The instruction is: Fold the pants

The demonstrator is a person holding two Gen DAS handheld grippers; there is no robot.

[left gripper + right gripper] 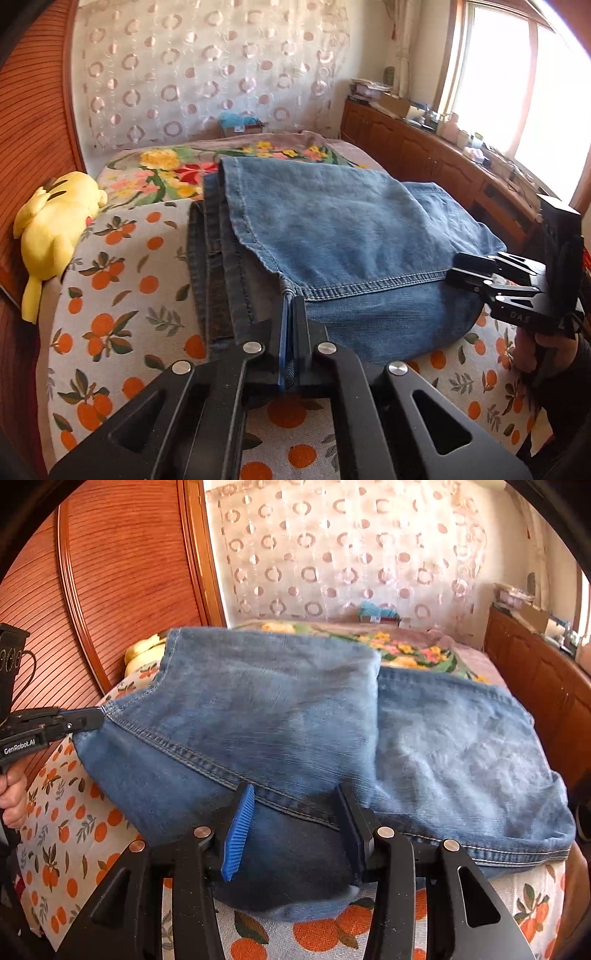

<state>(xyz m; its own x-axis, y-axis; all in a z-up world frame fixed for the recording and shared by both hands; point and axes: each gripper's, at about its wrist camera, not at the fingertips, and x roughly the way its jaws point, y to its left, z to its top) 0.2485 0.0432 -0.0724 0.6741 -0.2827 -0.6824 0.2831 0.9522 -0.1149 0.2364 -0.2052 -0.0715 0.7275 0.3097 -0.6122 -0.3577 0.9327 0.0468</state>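
Blue jeans (pixel 332 229) lie folded on the bed, one layer doubled over another. In the left wrist view my left gripper (pixel 290 295) is shut on the near corner of the top layer's stitched hem. The right wrist view shows the same pinch from the side, with the left gripper (pixel 98 718) on the corner of the jeans (pixel 258 709). My right gripper (pixel 295 790) is open, its blue pad (pixel 240 823) and black finger straddling the hem line without pressing. Seen from the left, the right gripper (pixel 456 267) sits at the hem's right end.
The bed has an orange-print sheet (pixel 129 295) and a floral blanket (pixel 166 166) beyond the jeans. A yellow plush toy (pixel 55 229) lies against the wooden headboard (pixel 33 110). Wooden cabinets (pixel 424 155) line the right side under a window. A hand (pixel 11 790) holds the left gripper.
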